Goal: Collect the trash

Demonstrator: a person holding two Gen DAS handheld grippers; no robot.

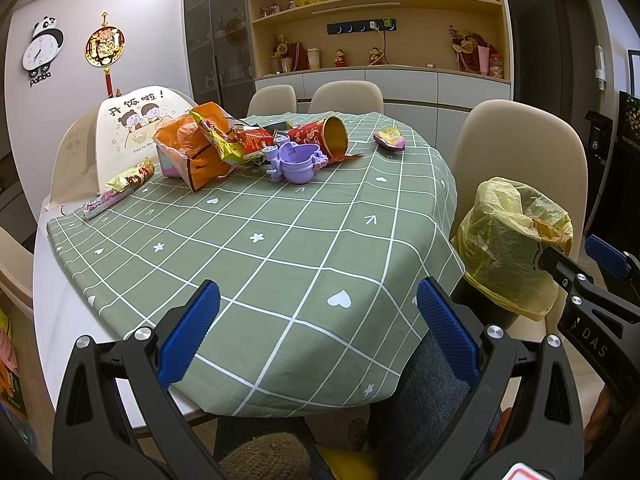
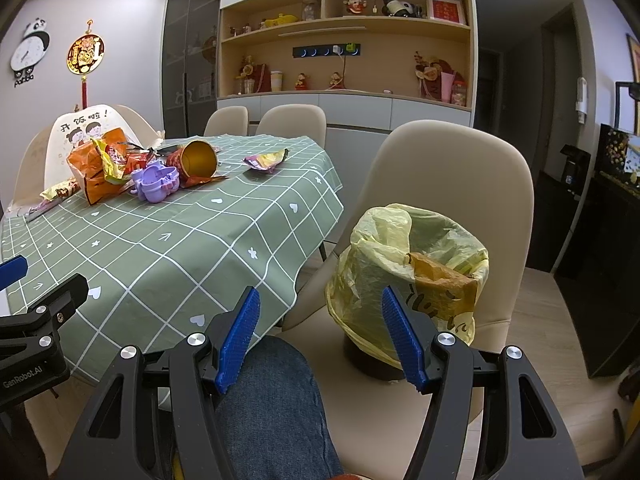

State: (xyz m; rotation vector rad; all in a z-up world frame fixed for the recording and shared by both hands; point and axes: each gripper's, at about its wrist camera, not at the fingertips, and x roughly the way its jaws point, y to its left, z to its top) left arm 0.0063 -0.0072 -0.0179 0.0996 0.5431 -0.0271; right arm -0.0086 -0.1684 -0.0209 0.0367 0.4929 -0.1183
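Several pieces of trash crowd the far left corner of the table (image 1: pixel 280 264) in the left wrist view: a crumpled orange bag (image 1: pixel 192 148), a yellow snack wrapper (image 1: pixel 224 140), a red paper tube (image 1: pixel 320 136) lying on its side with its gold inside showing, and a purple plastic toy (image 1: pixel 296 162) just in front of the tube. A small purple-and-yellow wrapper (image 1: pixel 390 138) lies apart near the far right edge, and a long wrapper (image 1: pixel 130 176) sits at the left edge. The left gripper (image 1: pixel 316 332) hovers over the near edge, jaws wide apart, holding nothing.

From the right wrist view, a bin lined with a wrinkled yellow bag (image 2: pixel 408 276) stands on a beige chair (image 2: pixel 452 200) beside the table's right edge, with a brown scrap inside it. The right gripper (image 2: pixel 320 336) is spread open and empty, near the bin. The red tube (image 2: pixel 196 160) and purple toy (image 2: pixel 156 182) show at the far end.
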